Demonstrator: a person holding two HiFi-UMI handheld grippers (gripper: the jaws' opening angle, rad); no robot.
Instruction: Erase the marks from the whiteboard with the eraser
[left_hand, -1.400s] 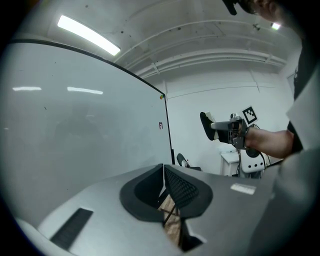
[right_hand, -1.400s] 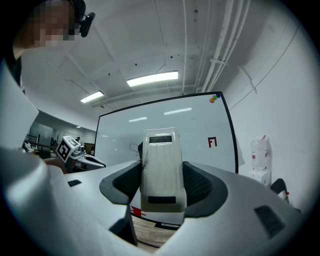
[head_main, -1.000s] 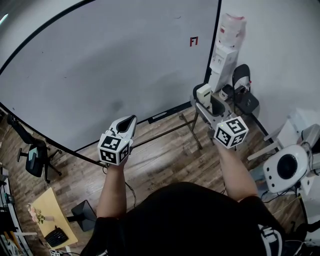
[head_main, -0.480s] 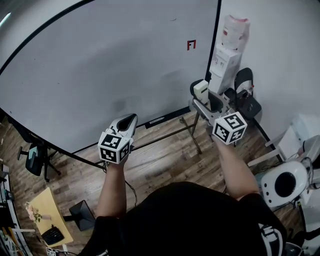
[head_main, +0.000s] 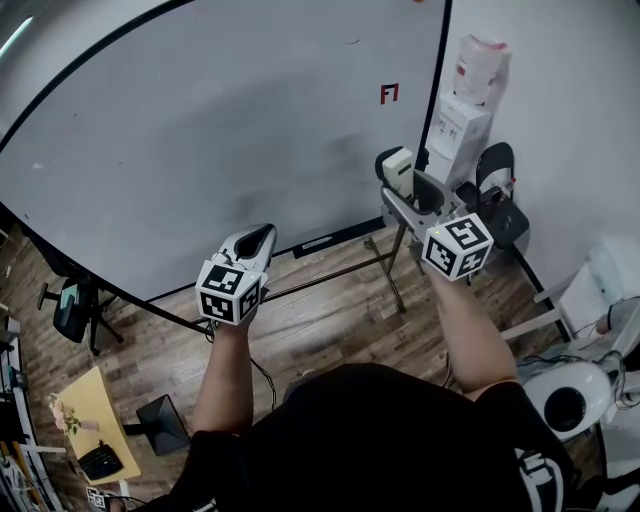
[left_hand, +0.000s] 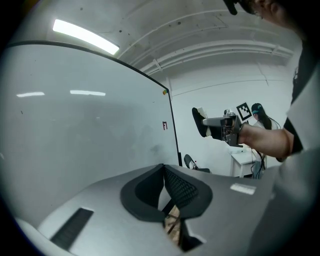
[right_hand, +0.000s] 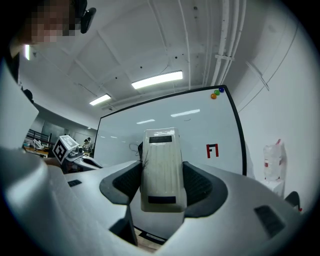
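Right gripper (right_hand: 161, 162) pinches the eraser (head_main: 399, 168) facing the whiteboard (head_main: 200, 130), whose right edge bears a red mark (head_main: 389, 94); left gripper (left_hand: 162, 167) pressed together, empty.

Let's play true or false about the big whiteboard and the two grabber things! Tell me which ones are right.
1. The right gripper is holding the eraser. True.
2. The left gripper is holding a marker pen. False: its jaws are closed together with nothing between them.
3. The red mark sits near the right edge of the whiteboard. True.
4. The eraser is covering the red mark. False: in the right gripper view the mark shows uncovered, off to the eraser's right.
5. A water dispenser stands past the whiteboard's right edge. True.
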